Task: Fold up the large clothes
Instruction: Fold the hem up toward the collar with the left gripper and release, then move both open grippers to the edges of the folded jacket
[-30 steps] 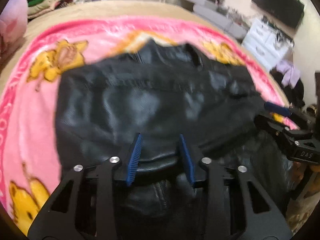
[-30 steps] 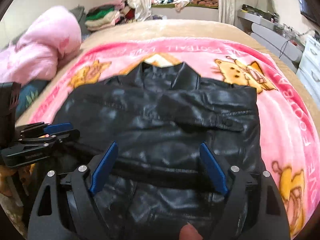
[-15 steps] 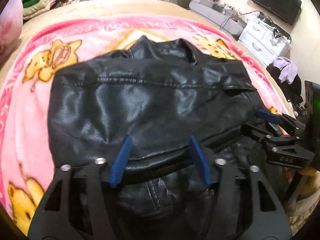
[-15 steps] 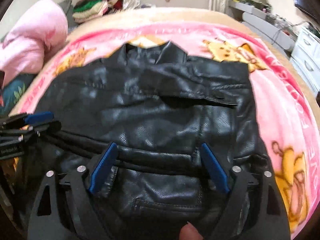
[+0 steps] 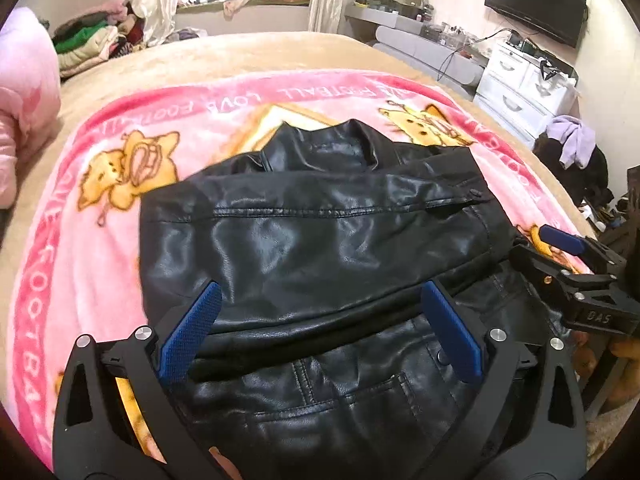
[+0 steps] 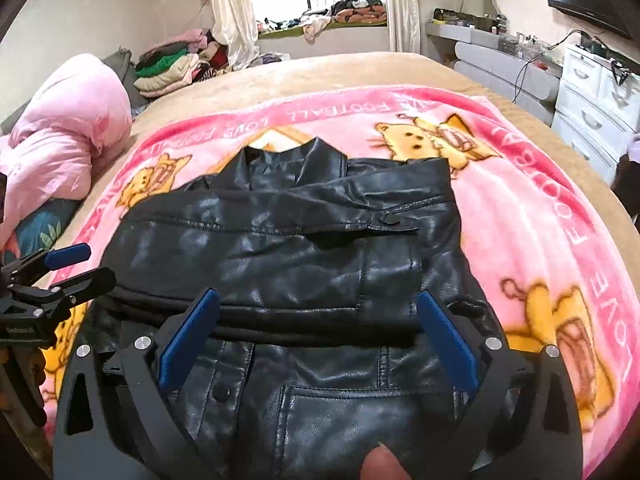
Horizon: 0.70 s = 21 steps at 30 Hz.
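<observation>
My view of the black leather jacket (image 5: 320, 240) is cut off at the hem by both rigs. It lies folded on the pink blanket (image 6: 540, 220), collar away from me. Left gripper (image 5: 320, 328) and right gripper (image 6: 318, 332) jaws are opening wide, nothing pinched, jacket beneath. A fingertip (image 6: 380, 464) intrudes at the bottom edge. Pink duvet (image 6: 60, 128) sits left.

We see our right gripper (image 6: 318, 332) opening above the folded black jacket (image 6: 288, 264), its fingers (image 6: 188, 338) clear of it, on the pink blanket (image 6: 540, 240).
</observation>
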### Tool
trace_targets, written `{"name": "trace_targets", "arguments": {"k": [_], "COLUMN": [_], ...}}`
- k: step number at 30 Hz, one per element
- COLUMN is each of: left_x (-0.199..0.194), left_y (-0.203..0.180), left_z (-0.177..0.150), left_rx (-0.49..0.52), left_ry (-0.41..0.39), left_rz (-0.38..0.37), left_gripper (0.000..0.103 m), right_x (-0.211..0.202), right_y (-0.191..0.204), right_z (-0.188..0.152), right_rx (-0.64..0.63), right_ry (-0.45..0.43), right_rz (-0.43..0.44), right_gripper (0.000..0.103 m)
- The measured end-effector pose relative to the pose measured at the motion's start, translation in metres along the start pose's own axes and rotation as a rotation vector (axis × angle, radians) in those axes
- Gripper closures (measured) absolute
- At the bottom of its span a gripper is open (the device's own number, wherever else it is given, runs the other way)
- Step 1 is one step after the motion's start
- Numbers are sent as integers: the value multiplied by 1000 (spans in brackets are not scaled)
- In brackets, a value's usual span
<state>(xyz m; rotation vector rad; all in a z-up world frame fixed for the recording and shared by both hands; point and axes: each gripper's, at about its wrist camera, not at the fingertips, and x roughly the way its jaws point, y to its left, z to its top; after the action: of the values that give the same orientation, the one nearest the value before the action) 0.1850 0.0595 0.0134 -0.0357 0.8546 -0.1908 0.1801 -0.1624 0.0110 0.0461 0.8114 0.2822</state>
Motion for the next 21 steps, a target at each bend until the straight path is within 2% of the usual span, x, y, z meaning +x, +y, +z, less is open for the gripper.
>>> {"name": "trace_targets", "arguments": {"k": [13, 21], "left_x": [-38, -61], "left_y": [-12, -18], "left_z": [-3, -22], "left_rx": [41, 18], "left_ry": [-63, -99], "left_rz": [55, 47], "left_gripper": [9, 9], "right_x": [-44, -74], "right_y": [6, 8], "right_z": [-8, -23], "right_rx": [10, 0], "right_ry": [-55, -58], "right_rz": [11, 24], "right_gripper": [5, 5]}}
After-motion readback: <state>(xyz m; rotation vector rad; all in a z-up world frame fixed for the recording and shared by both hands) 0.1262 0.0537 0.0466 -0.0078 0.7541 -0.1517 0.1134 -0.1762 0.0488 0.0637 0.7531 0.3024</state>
